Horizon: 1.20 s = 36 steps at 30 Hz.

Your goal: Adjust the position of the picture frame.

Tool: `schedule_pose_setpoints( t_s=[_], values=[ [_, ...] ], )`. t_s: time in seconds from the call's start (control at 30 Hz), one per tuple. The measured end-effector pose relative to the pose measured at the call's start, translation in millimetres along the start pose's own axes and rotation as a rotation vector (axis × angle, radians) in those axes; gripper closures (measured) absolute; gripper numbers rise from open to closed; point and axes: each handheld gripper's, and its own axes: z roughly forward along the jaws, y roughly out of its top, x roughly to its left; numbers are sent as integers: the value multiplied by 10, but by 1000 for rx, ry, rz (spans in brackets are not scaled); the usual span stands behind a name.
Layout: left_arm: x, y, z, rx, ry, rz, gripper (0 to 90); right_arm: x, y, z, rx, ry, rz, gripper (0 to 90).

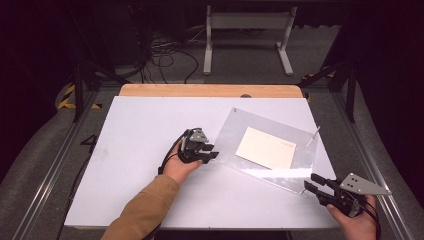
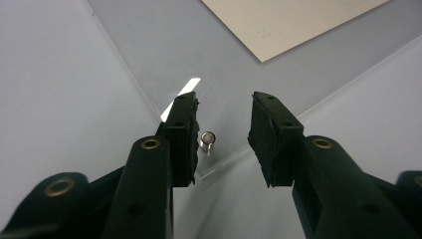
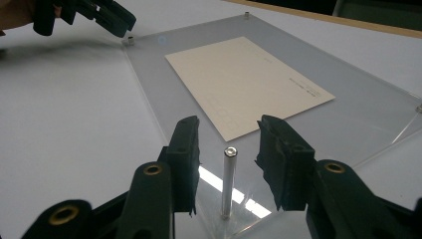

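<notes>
Acrylic plate [image 1: 230,135] lying flat and skewed on white table [image 1: 140,150], cream card [image 1: 266,148] resting at its middle. Nearest, right gripper [image 1: 311,183] straddling tall metal post [image 3: 229,181] at near corner, jaws apart, pads not touching. Farther, left gripper [image 1: 212,151] straddling short standoff [image 2: 207,140] at left corner, jaws apart, pressing nothing. Beyond, wooden edge [image 1: 210,90] bordering table.

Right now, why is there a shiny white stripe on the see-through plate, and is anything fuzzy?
In the left gripper view, the white stripe is glare from a light on the clear plate. In the right gripper view, a similar glare streak lies beside the metal post, and the left claw looks smeared at the top. In the high view, the room beyond the table is dark.
</notes>
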Motion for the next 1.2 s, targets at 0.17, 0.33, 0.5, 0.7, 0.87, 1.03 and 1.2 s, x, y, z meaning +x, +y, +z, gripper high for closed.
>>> schedule_pose_setpoints(
  t_s=[0.17, 0.33, 0.5, 0.7, 0.87, 1.03, 1.2],
  values=[
    [55, -29, 32, 13, 1, -28, 697, 2, -8, -11, -2, 0, 6, 598],
    [81, -42, 87, 20, -13, -27, 733, 8, -10, -7, -3, 0, 7, 597],
    [86, -43, 96, 19, -17, -19, 804, 10, -9, -10, -5, 2, 7, 597],
    [57, -43, 95, 23, 0, 39, 835, 14, -14, 1, -4, 8, 9, 598],
    [12, -38, 72, 41, 15, 49, 839, 21, -18, 13, 1, 12, 12, 598],
    [-34, -63, 8, 70, 1, 96, 840, 18, -15, -1, -9, 13, 13, 598],
    [-195, -168, -156, 107, -35, 151, 840, 19, -8, -26, -27, 19, 14, 594]
  ],
)
